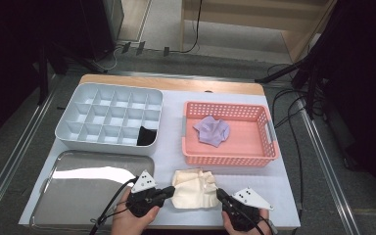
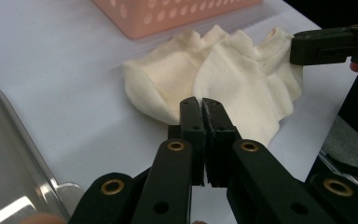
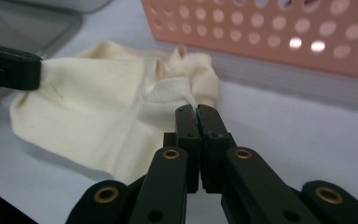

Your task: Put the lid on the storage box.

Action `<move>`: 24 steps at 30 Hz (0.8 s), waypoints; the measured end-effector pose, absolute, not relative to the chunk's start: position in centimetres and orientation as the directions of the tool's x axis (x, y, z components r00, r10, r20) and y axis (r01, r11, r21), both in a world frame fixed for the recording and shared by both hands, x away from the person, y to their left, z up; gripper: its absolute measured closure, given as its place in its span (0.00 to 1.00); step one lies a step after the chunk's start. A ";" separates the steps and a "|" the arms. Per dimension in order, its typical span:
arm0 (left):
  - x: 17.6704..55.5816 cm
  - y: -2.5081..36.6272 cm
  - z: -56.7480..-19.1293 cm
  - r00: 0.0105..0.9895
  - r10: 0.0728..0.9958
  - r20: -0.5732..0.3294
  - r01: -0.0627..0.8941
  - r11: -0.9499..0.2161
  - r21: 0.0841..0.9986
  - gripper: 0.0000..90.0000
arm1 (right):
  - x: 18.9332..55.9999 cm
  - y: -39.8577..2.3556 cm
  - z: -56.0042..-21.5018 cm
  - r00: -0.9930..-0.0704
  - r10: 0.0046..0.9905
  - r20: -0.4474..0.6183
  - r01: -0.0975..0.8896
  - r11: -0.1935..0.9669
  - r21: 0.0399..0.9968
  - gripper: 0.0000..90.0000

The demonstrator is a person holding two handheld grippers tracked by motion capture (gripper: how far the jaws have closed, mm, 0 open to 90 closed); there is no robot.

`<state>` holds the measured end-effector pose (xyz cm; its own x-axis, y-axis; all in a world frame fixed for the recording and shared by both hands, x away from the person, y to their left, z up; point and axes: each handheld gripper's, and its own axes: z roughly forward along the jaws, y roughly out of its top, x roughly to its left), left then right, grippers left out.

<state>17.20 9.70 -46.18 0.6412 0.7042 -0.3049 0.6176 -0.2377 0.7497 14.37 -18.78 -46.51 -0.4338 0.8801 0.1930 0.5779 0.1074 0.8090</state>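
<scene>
A pair of cream socks lies flat on the white table near its front edge, one sock partly over the other. My left gripper is at the pair's left side. In the left gripper view its jaws are pressed together on the near edge of the cream socks. My right gripper is at the pair's right side. In the right gripper view it is shut on a ribbed cuff of the socks. Both hands rest at the table's front edge.
A pink perforated basket stands just behind the socks and holds a crumpled purple garment. A grey compartment box at the back left has a black item in one cell. A shiny metal tray lies front left.
</scene>
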 end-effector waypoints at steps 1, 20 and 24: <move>17.6 9.6 -45.8 0.638 0.703 -0.315 0.620 -0.226 0.751 0.99 | 14.6 -18.7 -46.3 -0.440 0.875 0.201 0.572 0.100 0.814 0.99; 20.7 10.1 -44.3 0.594 0.694 -0.407 0.662 -0.135 0.737 0.97 | 16.5 -19.1 -45.2 -0.439 0.860 0.260 0.569 0.042 0.821 0.98; 21.6 9.5 -45.1 0.574 0.717 -0.395 0.682 -0.152 0.715 0.96 | 17.4 -18.5 -46.5 -0.437 0.857 0.274 0.597 0.048 0.801 0.98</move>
<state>21.61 9.50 -45.06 0.5742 0.7170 -0.3953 0.6821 -0.1518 0.7153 17.39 -18.48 -46.50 -0.4366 0.8570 0.2738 0.5972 0.0484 0.8006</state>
